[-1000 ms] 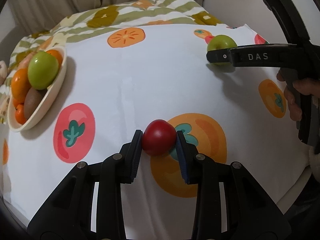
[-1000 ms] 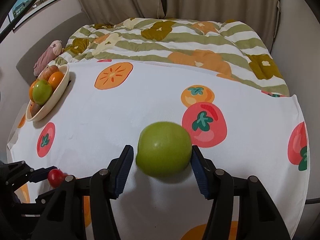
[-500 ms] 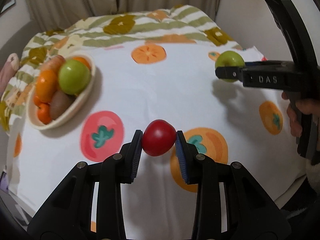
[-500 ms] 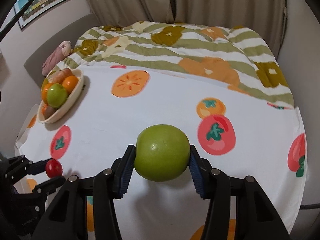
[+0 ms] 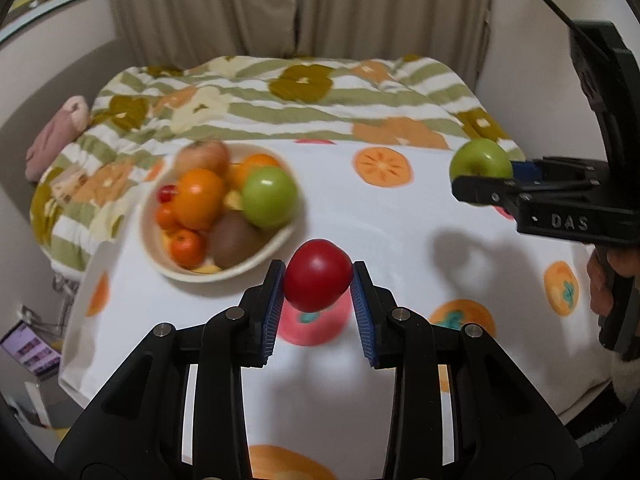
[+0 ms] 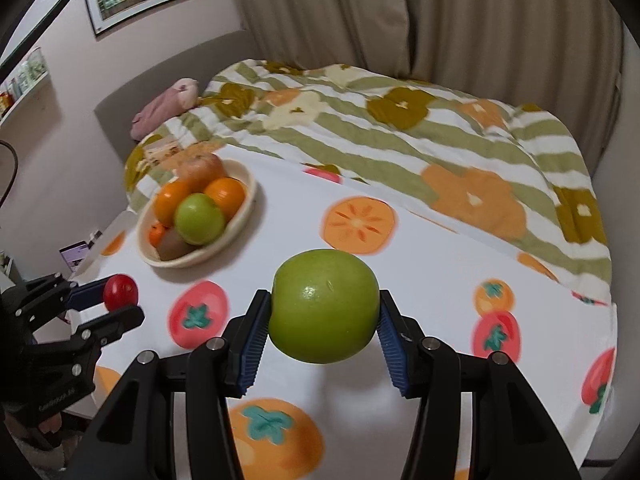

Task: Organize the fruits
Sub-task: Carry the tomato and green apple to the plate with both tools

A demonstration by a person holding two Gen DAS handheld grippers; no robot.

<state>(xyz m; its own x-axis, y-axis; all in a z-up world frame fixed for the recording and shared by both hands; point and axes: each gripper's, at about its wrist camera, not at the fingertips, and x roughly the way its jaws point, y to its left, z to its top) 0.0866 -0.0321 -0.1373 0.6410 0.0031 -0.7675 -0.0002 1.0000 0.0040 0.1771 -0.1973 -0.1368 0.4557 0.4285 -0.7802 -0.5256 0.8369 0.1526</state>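
While "DAS" shows on right gripper [image 5: 486, 190], jaws clamp green apple [image 6: 324, 306]; left gripper [image 5: 318, 294] jaws clamp tomato [image 5: 318, 280].

We hold the left tongs [image 5: 318, 286] clamped on a red tomato [image 5: 317, 274], blue pads pressing its two sides, pointing steeply downward and clear of the bed. Our right tongs [image 6: 324, 316] grip a green apple [image 6: 324, 306] the same way, at about the same height. Off to the right of the left tongs, our right hand [image 5: 608, 276] wraps the handle.
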